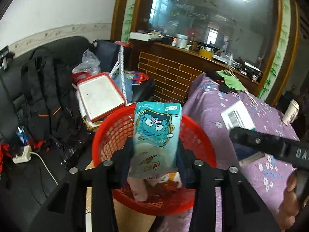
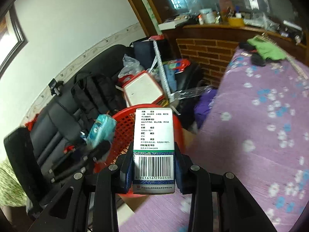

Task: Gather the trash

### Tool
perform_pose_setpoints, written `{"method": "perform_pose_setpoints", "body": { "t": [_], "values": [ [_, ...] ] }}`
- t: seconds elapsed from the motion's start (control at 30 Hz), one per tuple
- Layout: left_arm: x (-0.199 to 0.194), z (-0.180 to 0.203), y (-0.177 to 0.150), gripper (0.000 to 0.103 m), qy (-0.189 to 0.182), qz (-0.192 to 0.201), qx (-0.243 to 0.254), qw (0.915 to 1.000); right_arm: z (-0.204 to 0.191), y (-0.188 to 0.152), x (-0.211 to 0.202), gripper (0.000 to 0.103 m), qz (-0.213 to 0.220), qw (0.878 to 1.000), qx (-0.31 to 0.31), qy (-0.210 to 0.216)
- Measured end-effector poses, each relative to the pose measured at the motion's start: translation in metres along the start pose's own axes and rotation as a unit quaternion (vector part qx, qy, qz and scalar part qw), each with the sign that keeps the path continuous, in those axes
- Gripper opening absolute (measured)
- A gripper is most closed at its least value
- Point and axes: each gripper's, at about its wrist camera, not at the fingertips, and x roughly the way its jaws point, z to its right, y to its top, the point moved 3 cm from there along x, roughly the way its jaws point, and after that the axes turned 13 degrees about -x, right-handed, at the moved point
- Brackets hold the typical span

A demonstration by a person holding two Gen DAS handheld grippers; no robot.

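The left claw (image 1: 155, 166) is hanging over the red basket (image 1: 200, 135), jaws parting around a tissue pack (image 1: 157, 129). The right claw (image 2: 153, 166) is clamping a medicine box (image 2: 153, 141) nearby. Neither is dropped yet.

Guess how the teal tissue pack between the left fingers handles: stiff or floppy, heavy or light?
Likely soft: the tissue pack is a film wrapper that bulges and creases near its lower end. Probably light for its size. The glossy film could slip; over the red basket it would drop in.
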Motion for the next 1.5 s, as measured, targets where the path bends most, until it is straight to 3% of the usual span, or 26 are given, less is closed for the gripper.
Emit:
{"method": "perform_pose_setpoints", "body": {
  "t": [0.07,0.2,0.3,0.33,0.4,0.43,0.5,0.57,0.63,0.73,0.87,1.03,1.27,1.5],
  "values": [
    [0.003,-0.009,0.001,0.056,0.008,0.0,-0.013,0.9999,-0.001,0.005,0.009,0.046,0.002,1.0,-0.003,-0.009],
    [-0.003,-0.014,0.0,0.07,0.014,0.011,-0.016,0.9997,0.0,0.004,0.003,0.046,0.016,1.0,-0.006,-0.004],
    [-0.016,-0.009,-0.005,0.071,0.018,0.026,-0.022,0.9993,0.003,-0.003,-0.019,0.048,0.028,0.999,-0.008,-0.014],
    [-0.022,-0.007,-0.007,0.074,0.016,0.031,-0.022,0.9992,0.002,-0.008,-0.031,0.054,0.035,0.999,-0.014,-0.021],
    [-0.042,0.002,-0.017,0.092,0.017,0.053,-0.018,0.9983,0.0,-0.021,-0.053,0.067,0.048,0.997,-0.03,-0.052],
    [-0.05,0.006,-0.02,0.095,0.019,0.063,-0.015,0.9977,0.0,-0.028,-0.066,0.074,0.057,0.995,-0.039,-0.068],
    [-0.076,0.019,-0.034,0.101,0.034,0.1,0.002,0.9944,-0.006,-0.044,-0.089,0.078,0.073,0.989,-0.067,-0.112],
    [-0.094,0.031,-0.046,0.102,0.047,0.123,0.019,0.9911,-0.009,-0.058,-0.109,0.082,0.08,0.981,-0.083,-0.159],
    [-0.107,0.042,-0.056,0.103,0.059,0.138,0.03,0.9882,-0.01,-0.082,-0.136,0.095,0.093,0.971,-0.083,-0.204],
    [-0.122,0.059,-0.077,0.103,0.067,0.149,0.053,0.9853,-0.006,-0.108,-0.162,0.095,0.103,0.963,-0.067,-0.239],
    [-0.137,0.076,-0.104,0.103,0.041,0.149,0.077,0.985,0.001,-0.14,-0.193,0.095,0.095,0.952,-0.052,-0.285],
    [-0.16,0.087,-0.121,0.103,0.071,0.181,0.085,0.9772,0.003,-0.162,-0.219,0.096,0.099,0.947,-0.032,-0.304],
    [-0.176,0.076,-0.121,0.103,0.069,0.188,0.063,0.9777,-0.012,-0.177,-0.226,0.096,0.097,0.944,-0.038,-0.315],
    [-0.163,0.074,-0.121,0.103,0.086,0.179,0.075,0.9771,-0.016,-0.177,-0.221,0.097,0.092,0.941,-0.051,-0.321]
  ]
}}
